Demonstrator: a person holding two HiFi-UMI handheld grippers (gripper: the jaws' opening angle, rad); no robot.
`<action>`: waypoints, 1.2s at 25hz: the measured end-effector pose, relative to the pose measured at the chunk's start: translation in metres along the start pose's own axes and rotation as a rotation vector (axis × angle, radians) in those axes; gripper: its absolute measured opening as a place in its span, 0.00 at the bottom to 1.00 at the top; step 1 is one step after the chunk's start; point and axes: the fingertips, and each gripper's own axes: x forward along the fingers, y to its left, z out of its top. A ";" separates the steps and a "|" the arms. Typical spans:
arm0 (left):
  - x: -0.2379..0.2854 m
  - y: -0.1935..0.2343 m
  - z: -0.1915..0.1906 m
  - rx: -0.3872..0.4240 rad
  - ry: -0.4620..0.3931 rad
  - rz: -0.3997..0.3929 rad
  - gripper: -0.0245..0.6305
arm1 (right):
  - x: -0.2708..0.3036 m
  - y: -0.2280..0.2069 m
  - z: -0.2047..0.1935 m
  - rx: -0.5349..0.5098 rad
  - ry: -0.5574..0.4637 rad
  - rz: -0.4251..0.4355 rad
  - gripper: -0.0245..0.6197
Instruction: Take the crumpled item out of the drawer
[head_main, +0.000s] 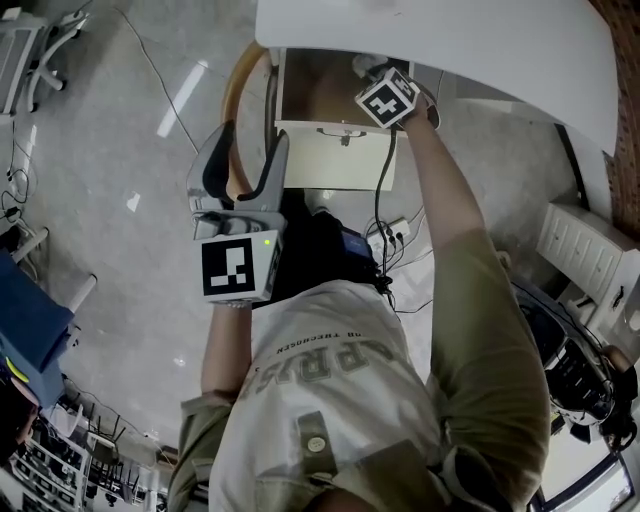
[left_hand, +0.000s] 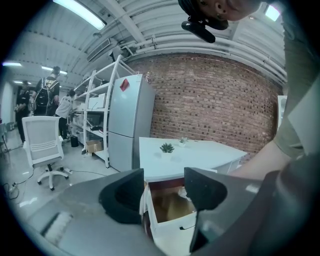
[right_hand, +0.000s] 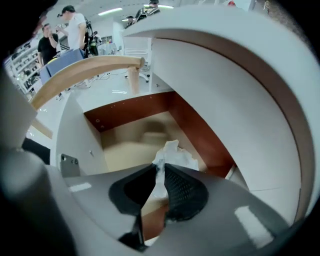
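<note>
Both jaws of your right gripper (right_hand: 159, 170) are pinching the crumpled item (right_hand: 173, 153) over the drawer (right_hand: 127, 107); your left gripper (left_hand: 164, 186) is hanging open, empty.

A white table (left_hand: 200, 152) is standing beyond the fingers (left_hand: 125, 195) of the left gripper (left_hand: 164, 180), carrying a small potted plant (left_hand: 167, 147) just above the gap between them. Its drawer (left_hand: 170, 206) is hanging open between those fingers and directly under the fingers (right_hand: 185, 192) of the right gripper (right_hand: 160, 169). Well left of the left fingers, an office chair (left_hand: 45, 150) is standing on the grey floor (left_hand: 80, 172).
</note>
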 end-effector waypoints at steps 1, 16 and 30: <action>-0.001 -0.001 0.003 0.001 0.000 -0.001 0.44 | -0.005 0.000 0.001 0.004 -0.004 0.001 0.13; -0.047 -0.014 0.058 0.035 -0.031 -0.024 0.44 | -0.115 0.014 0.011 0.180 -0.138 -0.003 0.13; -0.077 -0.045 0.123 0.065 -0.113 -0.048 0.44 | -0.274 -0.008 0.013 0.366 -0.409 -0.155 0.13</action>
